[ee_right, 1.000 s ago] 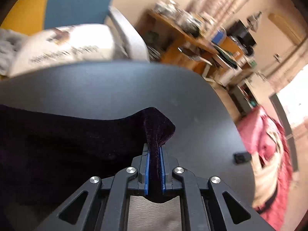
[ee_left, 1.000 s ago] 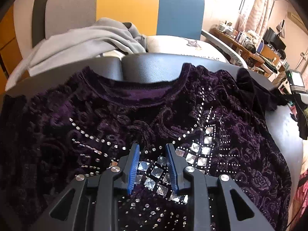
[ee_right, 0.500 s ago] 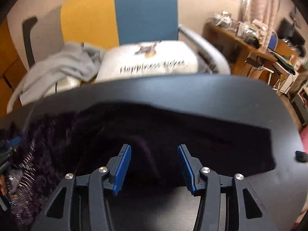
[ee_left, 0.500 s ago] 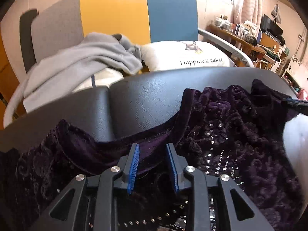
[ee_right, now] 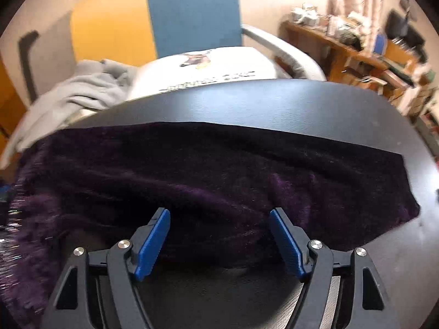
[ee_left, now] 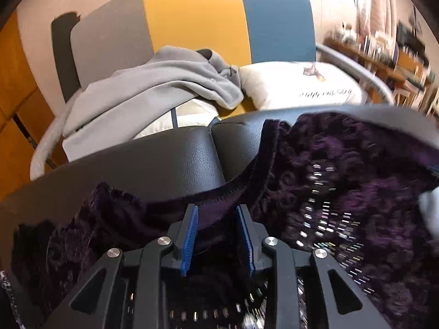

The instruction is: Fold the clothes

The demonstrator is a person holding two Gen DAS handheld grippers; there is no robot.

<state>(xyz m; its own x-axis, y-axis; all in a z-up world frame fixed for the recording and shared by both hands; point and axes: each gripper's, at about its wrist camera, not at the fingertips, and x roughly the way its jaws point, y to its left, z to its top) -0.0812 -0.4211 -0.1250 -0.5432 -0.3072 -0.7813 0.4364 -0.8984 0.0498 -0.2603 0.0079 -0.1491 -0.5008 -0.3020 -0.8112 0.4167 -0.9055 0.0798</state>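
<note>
Velvet top (ee_left: 343,192): we see a dark purple velvet garment with a raised swirl pattern and rows of small silver studs, spread on the black padded surface (ee_left: 175,159).
Neckline (ee_left: 219,192): its curved edge lies just ahead of the left gripper (ee_left: 216,233), with purple lining showing under it.
Sleeve (ee_right: 274,170): we see a long plain band of the same velvet, folded flat across the black surface ahead of the right gripper (ee_right: 219,235); its end lies ahead and to the right of that gripper.
Left gripper state: the 2 blue pads stand partly apart over the fabric by the neckline; we see no pinch on the cloth.
Right gripper state: its jaws are opening, already wide apart; the velvet's near edge lies between and just ahead of them, and the pads do not press on it.
Left wrist view only: the studs, the neckline and the seam in the padded surface.
Right wrist view only: the flat sleeve and bare black surface to the right of it.
Beyond both grippers: a grey garment (ee_left: 153,87) and a white printed cushion (ee_right: 208,71) on a chair (ee_left: 192,22) with grey, yellow and blue panels.
</note>
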